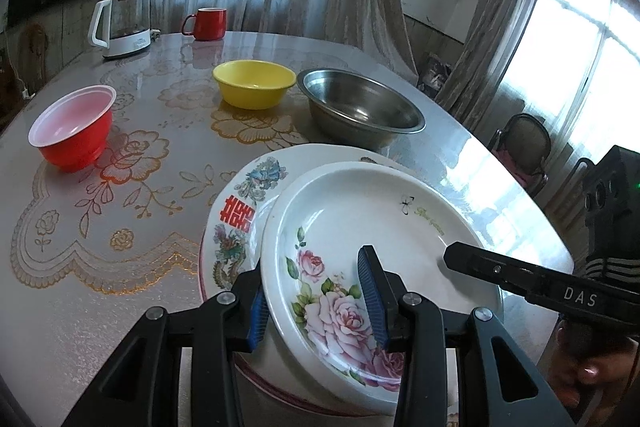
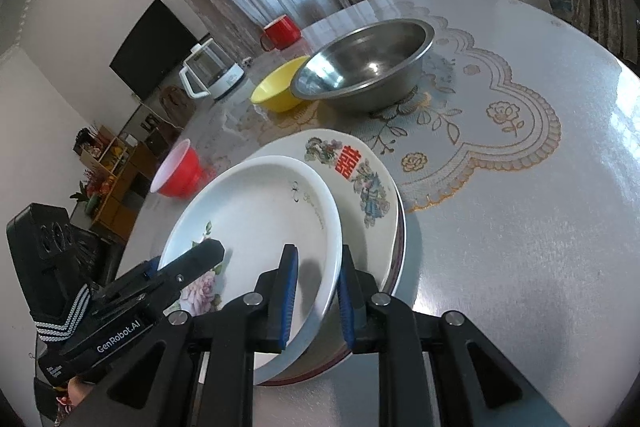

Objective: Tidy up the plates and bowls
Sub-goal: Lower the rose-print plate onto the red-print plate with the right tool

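Table point(image 1: 120, 307): round, under a lace-patterned cloth.
Plates: rose-print plate point(image 1: 360, 211) lies tilted atop the red-character plate point(image 1: 236, 215).
Bowls: steel bowl point(image 1: 360, 107), yellow bowl point(image 1: 252, 83) and red bowl point(image 1: 72, 127) stand beyond.
Left gripper point(image 1: 316, 303): clamps the rose-print plate's near rim.
Right gripper point(image 2: 316, 303): pinches its opposite rim.

"DAS", "GenRobot.AI" on tongs point(image 1: 472, 263)

The round table point(image 1: 120, 287) carries a kettle point(image 1: 122, 23), mug point(image 1: 206, 23) — three bowls point(image 1: 254, 83) — stacked plates point(image 1: 240, 203).
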{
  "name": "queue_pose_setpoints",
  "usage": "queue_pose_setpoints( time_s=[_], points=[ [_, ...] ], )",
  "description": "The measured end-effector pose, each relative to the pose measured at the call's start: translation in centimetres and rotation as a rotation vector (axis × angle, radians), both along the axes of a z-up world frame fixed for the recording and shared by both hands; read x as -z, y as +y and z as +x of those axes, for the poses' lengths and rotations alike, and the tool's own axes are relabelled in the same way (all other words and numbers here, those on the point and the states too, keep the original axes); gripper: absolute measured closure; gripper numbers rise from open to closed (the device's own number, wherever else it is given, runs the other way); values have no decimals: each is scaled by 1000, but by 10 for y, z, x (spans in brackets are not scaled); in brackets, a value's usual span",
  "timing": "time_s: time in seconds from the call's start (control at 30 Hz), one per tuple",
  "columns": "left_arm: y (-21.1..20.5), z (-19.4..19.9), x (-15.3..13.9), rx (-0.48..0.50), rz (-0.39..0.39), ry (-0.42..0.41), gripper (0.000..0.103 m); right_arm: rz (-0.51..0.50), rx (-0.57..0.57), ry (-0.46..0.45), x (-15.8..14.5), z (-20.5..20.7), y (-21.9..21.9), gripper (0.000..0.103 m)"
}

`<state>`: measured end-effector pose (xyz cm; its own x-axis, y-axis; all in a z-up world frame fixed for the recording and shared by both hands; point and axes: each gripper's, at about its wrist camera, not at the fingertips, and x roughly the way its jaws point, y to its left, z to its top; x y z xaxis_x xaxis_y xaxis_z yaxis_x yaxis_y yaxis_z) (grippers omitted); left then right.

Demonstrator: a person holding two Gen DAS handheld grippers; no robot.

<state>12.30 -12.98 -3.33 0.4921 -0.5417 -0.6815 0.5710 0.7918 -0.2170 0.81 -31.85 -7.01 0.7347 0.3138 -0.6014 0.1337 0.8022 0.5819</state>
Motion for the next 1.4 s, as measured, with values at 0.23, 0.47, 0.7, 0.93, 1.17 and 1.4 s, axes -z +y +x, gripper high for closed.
queue_pose_setpoints(
  time_s=[0.23, 0.47, 0.7, 0.93, 1.17, 1.4],
  points=[
    [-2, -2, 3, 6, 31, -4, 62, -7, -3, 25, -2, -1, 2, 83],
    [-3, 2, 8, -14, 43, 0, 61, -108, -8, 51, -8, 4, 10, 83],
    [-7, 8, 6, -19, 81, -28, 62, -169, -25, 85, -7, 27, 15, 80],
    [-10, 8, 6, -33, 103, -37, 62, -99, -18, 99, -7, 19, 12, 77],
    [-14, 7, 7, -38, 122, -51, 62, -50, -33, 100, -14, -3, 15, 71],
    [-17, 6, 8, -35, 131, -40, 62, -56, -6, 75, -14, -11, 11, 78]
  ],
)
